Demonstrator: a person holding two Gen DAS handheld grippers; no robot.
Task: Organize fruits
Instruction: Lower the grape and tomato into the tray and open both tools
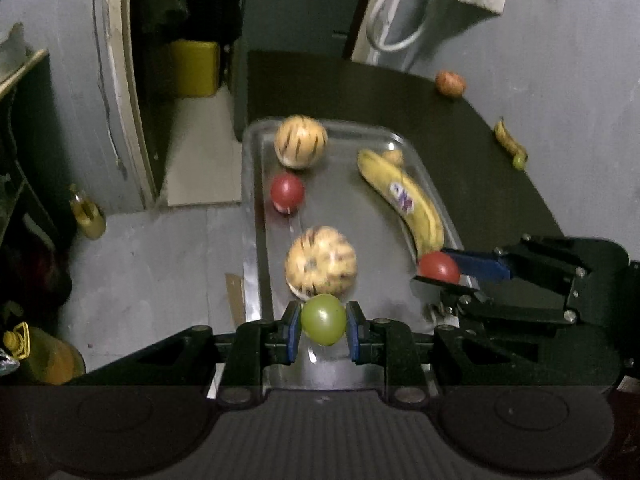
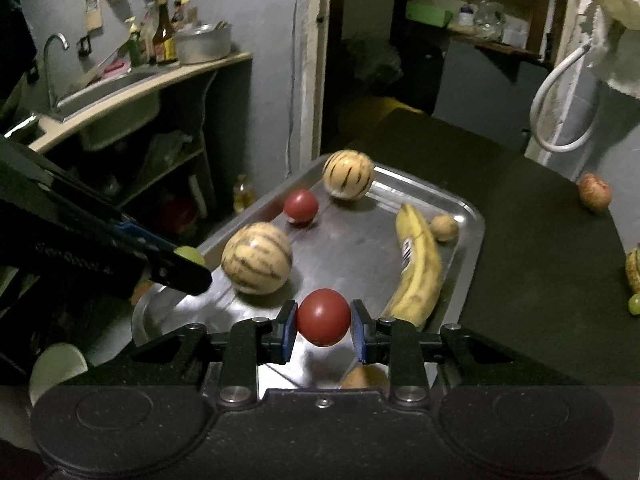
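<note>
A steel tray [image 1: 256,208] [image 2: 468,240] lies on a dark table. My left gripper [image 1: 323,322] is shut on a green fruit [image 1: 323,319] above the tray's near end. My right gripper [image 2: 323,320] is shut on a red fruit [image 2: 323,317] [image 1: 439,267] over the tray's near right side. In the tray lie two striped cream melons [image 1: 321,266] [image 1: 300,141], a second red fruit [image 1: 287,193] [image 2: 301,206], a banana [image 1: 404,200] [image 2: 416,264] and a small tan fruit [image 2: 444,227].
On the dark table [image 2: 532,264] beyond the tray sit a reddish apple [image 1: 450,83] [image 2: 595,191], a spotted banana [image 1: 508,140] and a small green fruit [image 1: 519,162] [image 2: 634,304]. A sink counter [image 2: 132,84] with bottles stands to the left. Bottles [image 1: 86,216] stand on the floor.
</note>
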